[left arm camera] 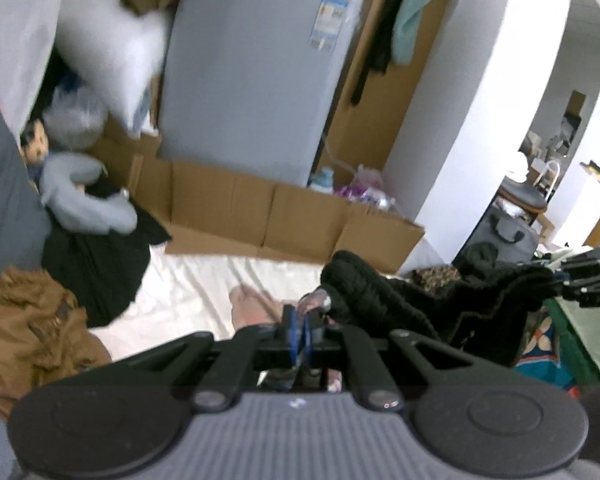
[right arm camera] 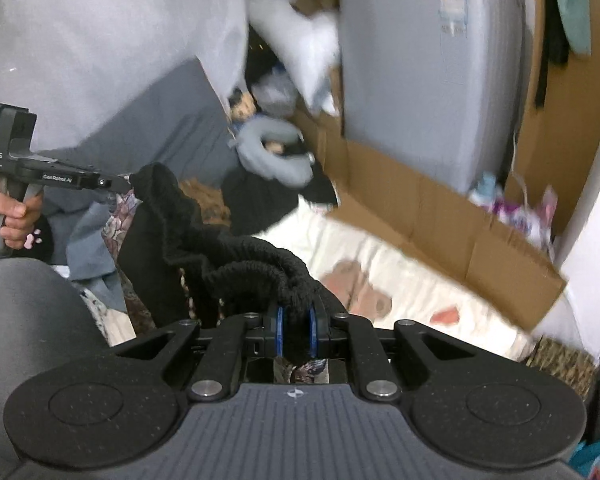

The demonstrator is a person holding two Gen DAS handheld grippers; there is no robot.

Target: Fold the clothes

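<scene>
Left gripper (left arm camera: 300, 330) clamped on one end of the black ribbed knit garment (right arm camera: 220, 248), patterned lining showing at the pinch. Garment hangs between both grippers above the cream bedsheet (right arm camera: 412, 276). Right gripper (right arm camera: 296, 332) pinches the bunched opposite end. Judgement: draw the ends apart level, lay flat on clear sheet, avoid brown jacket (left arm camera: 32, 328)
</scene>
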